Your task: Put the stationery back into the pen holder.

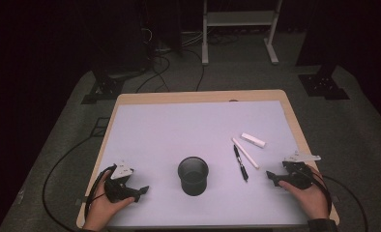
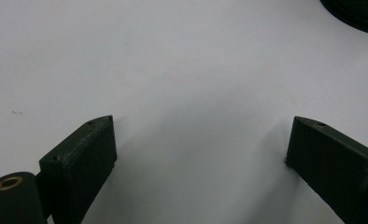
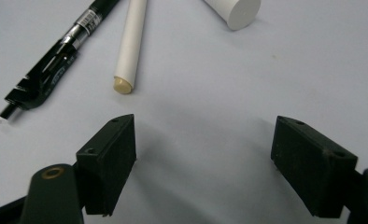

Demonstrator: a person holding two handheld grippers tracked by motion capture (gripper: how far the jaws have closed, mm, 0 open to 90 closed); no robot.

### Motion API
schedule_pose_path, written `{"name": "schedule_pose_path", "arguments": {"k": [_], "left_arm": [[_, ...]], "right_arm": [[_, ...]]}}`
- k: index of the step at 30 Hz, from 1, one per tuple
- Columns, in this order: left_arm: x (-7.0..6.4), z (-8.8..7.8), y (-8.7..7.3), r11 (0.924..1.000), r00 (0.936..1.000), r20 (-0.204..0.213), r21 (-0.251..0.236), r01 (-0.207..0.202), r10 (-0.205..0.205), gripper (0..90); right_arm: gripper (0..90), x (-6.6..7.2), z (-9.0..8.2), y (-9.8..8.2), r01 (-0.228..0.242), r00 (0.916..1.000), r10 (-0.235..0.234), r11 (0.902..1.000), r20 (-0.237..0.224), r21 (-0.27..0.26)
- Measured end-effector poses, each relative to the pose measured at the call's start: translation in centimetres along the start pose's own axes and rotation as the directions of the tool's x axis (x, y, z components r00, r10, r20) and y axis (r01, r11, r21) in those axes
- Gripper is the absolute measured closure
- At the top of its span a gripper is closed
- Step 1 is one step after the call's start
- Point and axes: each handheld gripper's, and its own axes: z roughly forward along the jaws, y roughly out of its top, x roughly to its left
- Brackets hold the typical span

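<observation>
The black pen (image 1: pixel 241 163) lies on the table (image 1: pixel 154 125) at about four o'clock from the table's middle, touching nothing but the mat. Just beside it at its two o'clock lies a thin white stick (image 1: pixel 245 152), then a short white cylinder (image 1: pixel 253 140). The right gripper (image 1: pixel 271 178) rests at the pen's four o'clock, jaws spread with nothing between them. The black mesh cup (image 1: pixel 193 175) stands at the pen's nine o'clock. The left gripper (image 1: pixel 141 192) sits at seven o'clock, jaws spread and empty.
</observation>
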Motion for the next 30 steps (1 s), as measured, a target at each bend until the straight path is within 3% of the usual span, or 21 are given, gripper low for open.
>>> {"name": "schedule_pose_path", "arguments": {"k": [4,24,30], "left_arm": [[0.0,0.0,0.0,1.0,1.0,0.0,-0.001,0.0,0.0,7.7],[0.0,0.0,0.0,1.0,1.0,0.002,0.002,0.0,0.0,7.6],[0.0,0.0,0.0,1.0,1.0,0.002,0.002,0.0,0.0,7.6]], "right_arm": [[27.8,0.0,-0.4,0.5,0.0,1.0,0.0,1.0,-0.006,-0.001],[32.8,0.5,-0.8,3.6,0.086,0.9944,-0.088,0.9957,-0.059,-0.035],[34.7,0.2,-0.6,4.6,0.088,0.9925,-0.09,0.9956,-0.082,-0.034]]}}
